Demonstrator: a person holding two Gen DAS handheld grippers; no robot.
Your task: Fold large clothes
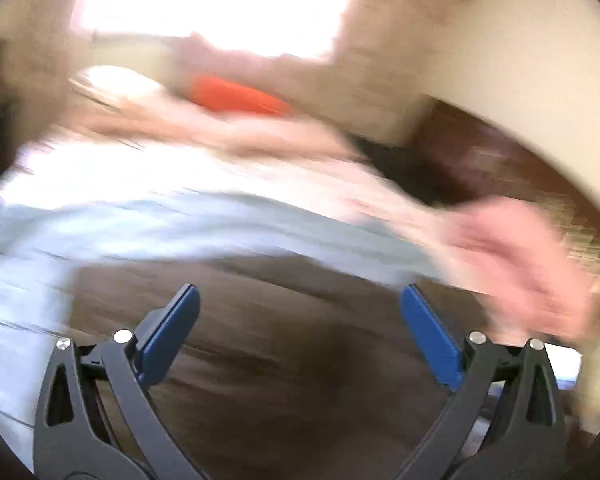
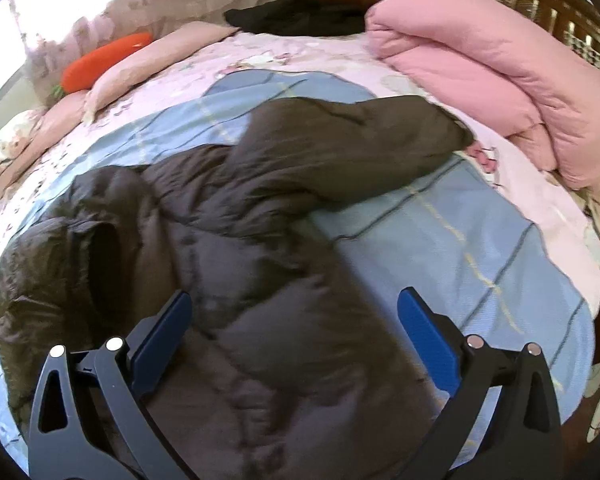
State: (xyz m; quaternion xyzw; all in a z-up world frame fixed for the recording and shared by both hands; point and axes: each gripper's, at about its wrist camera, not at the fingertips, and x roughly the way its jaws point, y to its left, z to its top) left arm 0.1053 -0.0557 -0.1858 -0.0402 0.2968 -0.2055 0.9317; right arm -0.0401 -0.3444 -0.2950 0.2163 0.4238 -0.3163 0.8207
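1. Here, a dark brown quilted puffer jacket [image 2: 260, 216] is seen spread on a bed covered by a light blue checked bedspread with a pink floral border [image 2: 480, 240].
2. One sleeve of the jacket [image 2: 380, 136] is stretched out toward the folded pink quilted duvet [image 2: 520, 92], which is piled at the far right of the bed; the cuff lies near the duvet but apart from it.
3. The jacket's hood [image 2: 100, 256] is seen at the left, with its dark opening facing up.
4. The right gripper [image 2: 296, 320] is held above the body of the jacket with its blue pads wide apart; nothing is clamped between them.
5. The left gripper [image 1: 300, 312] is likewise shown with its blue pads spread wide and empty; dark fabric is seen below it in a heavily blurred view.
6. An orange carrot-shaped plush cushion [image 2: 104, 62] is laid at the far left edge of the bed, against a long pale pink pillow [image 2: 140, 68].
7. A black garment [image 2: 300, 18] is seen at the far end of the bed, before a dark wooden headboard [image 2: 560, 16].
8. Patterned curtains [image 2: 100, 8] are lit by a bright window at the upper left.
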